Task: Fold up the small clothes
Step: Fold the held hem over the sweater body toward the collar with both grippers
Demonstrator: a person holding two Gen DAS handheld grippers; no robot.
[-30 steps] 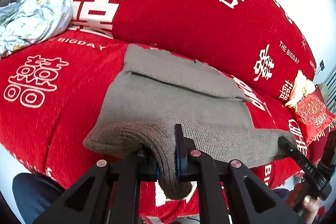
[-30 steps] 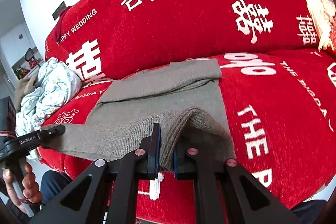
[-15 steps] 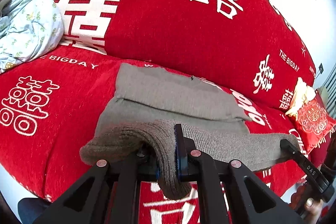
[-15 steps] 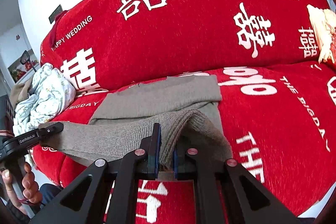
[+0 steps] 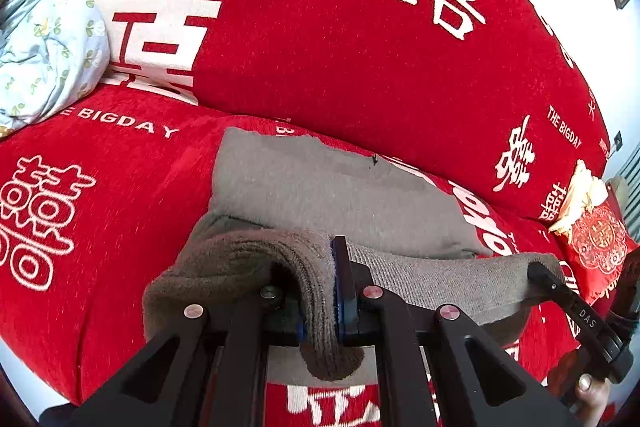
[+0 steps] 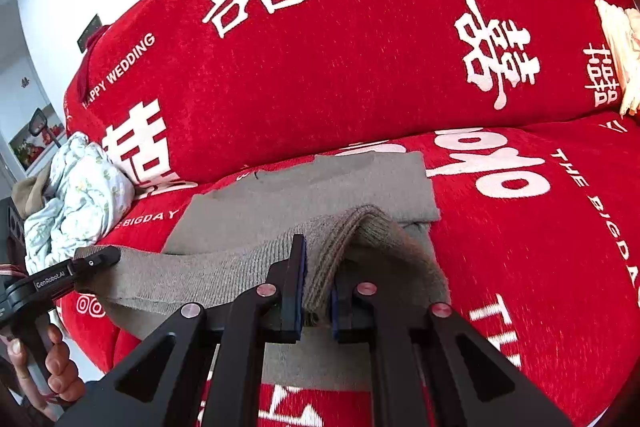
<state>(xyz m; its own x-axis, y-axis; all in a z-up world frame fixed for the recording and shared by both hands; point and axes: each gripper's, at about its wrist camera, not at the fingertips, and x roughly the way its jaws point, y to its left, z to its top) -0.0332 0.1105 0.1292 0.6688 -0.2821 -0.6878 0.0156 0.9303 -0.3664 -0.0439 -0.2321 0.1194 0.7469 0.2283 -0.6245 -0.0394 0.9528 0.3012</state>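
A grey knitted garment (image 5: 332,187) lies partly folded on the red sofa seat (image 5: 100,211). Its near hem is lifted off the seat and stretched between both grippers. My left gripper (image 5: 320,291) is shut on the hem's left corner, with ribbed knit bunched between its pads. My right gripper (image 6: 318,279) is shut on the right corner of the same garment (image 6: 320,187). In the left wrist view the right gripper (image 5: 540,273) shows at the hem's far end. The right wrist view shows the left gripper (image 6: 104,257) likewise, with a hand (image 6: 60,367) under it.
A crumpled pale floral cloth (image 5: 48,43) lies at the sofa's left end, seen too in the right wrist view as the floral cloth (image 6: 76,187). A red embroidered cushion (image 5: 596,239) and a cream cloth (image 6: 620,51) sit at the right end. The sofa back (image 6: 360,47) rises behind the garment.
Both grippers have carried the lifted hem forward over the garment toward the sofa back. More of the flat part is now covered. The grips have not changed.
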